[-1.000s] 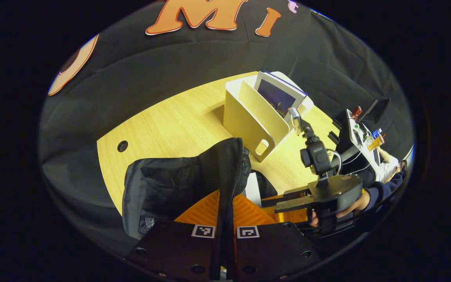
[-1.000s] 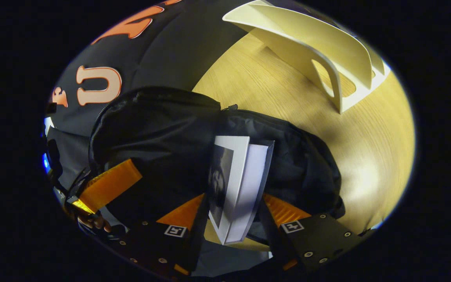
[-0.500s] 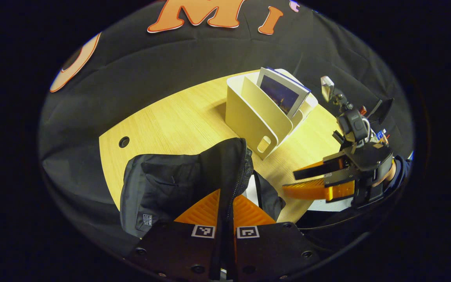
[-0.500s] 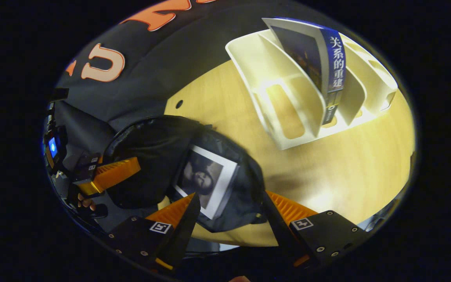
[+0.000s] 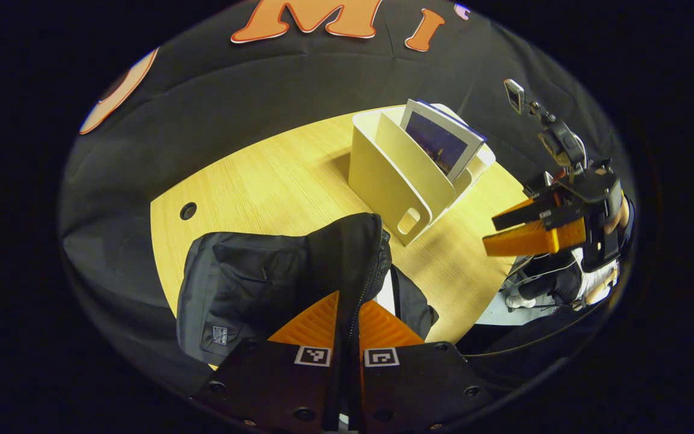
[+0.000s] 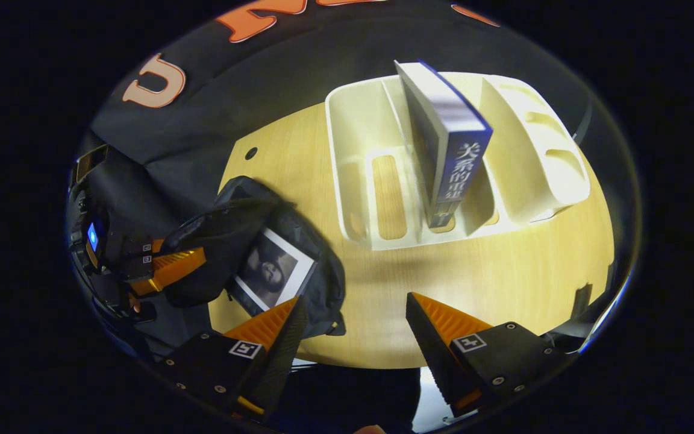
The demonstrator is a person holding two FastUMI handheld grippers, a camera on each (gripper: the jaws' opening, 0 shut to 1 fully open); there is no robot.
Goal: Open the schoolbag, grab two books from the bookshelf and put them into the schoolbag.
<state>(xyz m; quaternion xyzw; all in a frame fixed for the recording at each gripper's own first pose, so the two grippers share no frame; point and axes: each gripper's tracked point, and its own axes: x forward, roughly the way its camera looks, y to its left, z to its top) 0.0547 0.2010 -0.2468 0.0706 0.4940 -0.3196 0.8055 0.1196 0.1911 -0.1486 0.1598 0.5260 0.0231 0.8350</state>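
Observation:
The black schoolbag [image 5: 244, 280] lies on the wooden table with its top flap lifted. My left gripper [image 5: 347, 301] is shut on that flap's zipper edge and holds it up. Inside the opened bag [image 6: 226, 226] lies a book with a grey picture cover [image 6: 271, 274]. The left gripper [image 6: 166, 268] grips the flap beside it. My right gripper [image 6: 354, 299] is open and empty, above the table's near edge, between the bag and the cream bookshelf [image 6: 377, 181]. A blue book [image 6: 452, 154] leans in the shelf's middle slot. In the left gripper view the right gripper [image 5: 528, 232] hangs right of the bookshelf [image 5: 386, 181] and its book [image 5: 440, 141].
The table [image 5: 275, 181] has a round cable hole [image 5: 188, 210] at its left. Bare wood lies between the bag and the shelf [image 6: 443, 283]. A person's hand [image 5: 621, 214] holds the right gripper at the right edge.
The right gripper let go of the grey-covered book in the bag, opened, and drew back and up toward the shelf. The left gripper kept hold of the flap.

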